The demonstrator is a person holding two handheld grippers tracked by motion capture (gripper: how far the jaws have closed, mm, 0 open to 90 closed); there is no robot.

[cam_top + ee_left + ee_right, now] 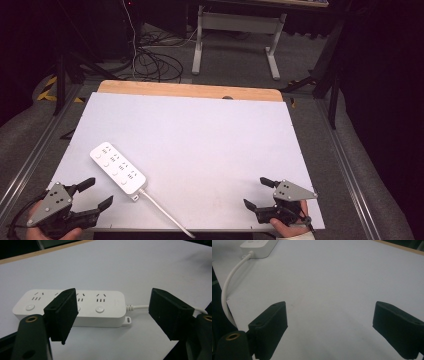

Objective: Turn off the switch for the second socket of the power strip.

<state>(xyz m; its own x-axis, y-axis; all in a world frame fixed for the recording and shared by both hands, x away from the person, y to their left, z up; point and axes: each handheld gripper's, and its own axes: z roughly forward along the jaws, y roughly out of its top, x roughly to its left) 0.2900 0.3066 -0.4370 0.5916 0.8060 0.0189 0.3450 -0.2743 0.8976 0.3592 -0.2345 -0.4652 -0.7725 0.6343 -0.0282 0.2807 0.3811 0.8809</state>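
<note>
both tongs, left (95,194) and right (258,192), gaped wide and empty, the left aimed at the white plastic power strip (118,167) lying flat on the white tabletop (200,135), seemingly ready to grasp it.

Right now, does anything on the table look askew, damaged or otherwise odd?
Nothing damaged. The white power strip lies diagonally to the table edges, and its cord runs off the near edge. Both grippers, left and right, are open.

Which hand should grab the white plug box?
Left. The left gripper is open right beside the power strip; the right gripper, also open, sits far across the table.
</note>
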